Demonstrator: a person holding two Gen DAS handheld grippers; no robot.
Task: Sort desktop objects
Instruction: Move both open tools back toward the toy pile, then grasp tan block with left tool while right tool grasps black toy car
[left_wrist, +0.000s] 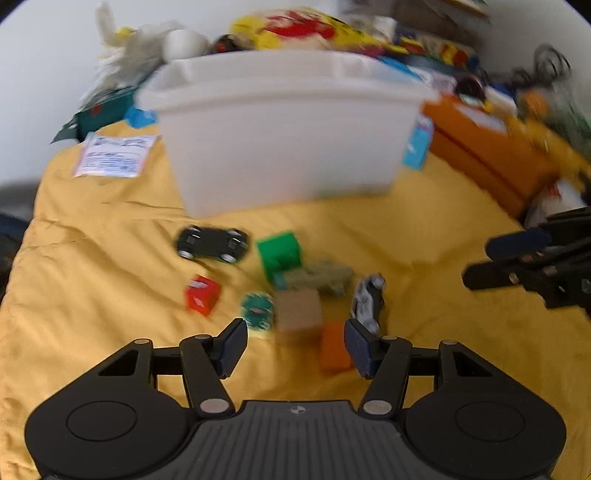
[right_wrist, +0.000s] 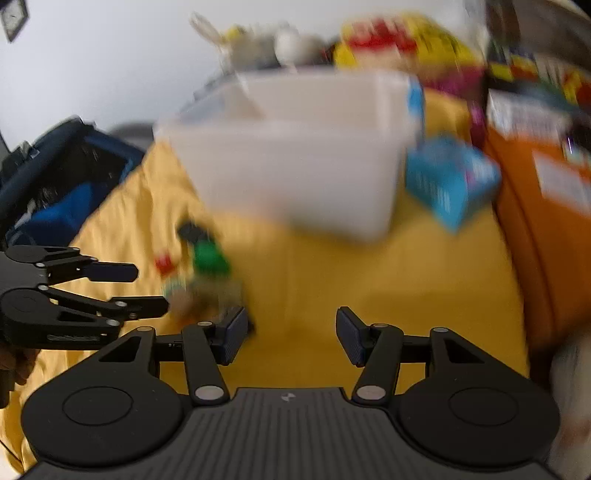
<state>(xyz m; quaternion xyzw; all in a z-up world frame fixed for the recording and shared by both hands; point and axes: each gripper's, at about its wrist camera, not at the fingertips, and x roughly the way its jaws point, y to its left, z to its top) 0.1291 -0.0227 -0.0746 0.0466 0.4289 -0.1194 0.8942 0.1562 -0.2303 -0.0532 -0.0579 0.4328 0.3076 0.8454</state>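
Note:
Small toys lie on a yellow cloth (left_wrist: 92, 229) in front of a white plastic bin (left_wrist: 280, 129): a black toy car (left_wrist: 212, 243), a green block (left_wrist: 279, 254), a red block (left_wrist: 201, 294), a teal round token (left_wrist: 257, 309), a tan block (left_wrist: 298, 310), an orange block (left_wrist: 334, 345), an olive toy (left_wrist: 321, 278) and a white toy car (left_wrist: 368, 301). My left gripper (left_wrist: 295, 345) is open, just short of the tan and orange blocks. My right gripper (right_wrist: 290, 334) is open over bare cloth, to the right of the toys. Both views are blurred.
Orange boxes (left_wrist: 487, 147) stand at the right, with a blue carton (right_wrist: 448, 181) beside the bin. A white paper packet (left_wrist: 110, 155) lies at the left. Clutter of bags and toys piles up behind the bin. A dark blue bag (right_wrist: 62, 173) sits off the cloth's left edge.

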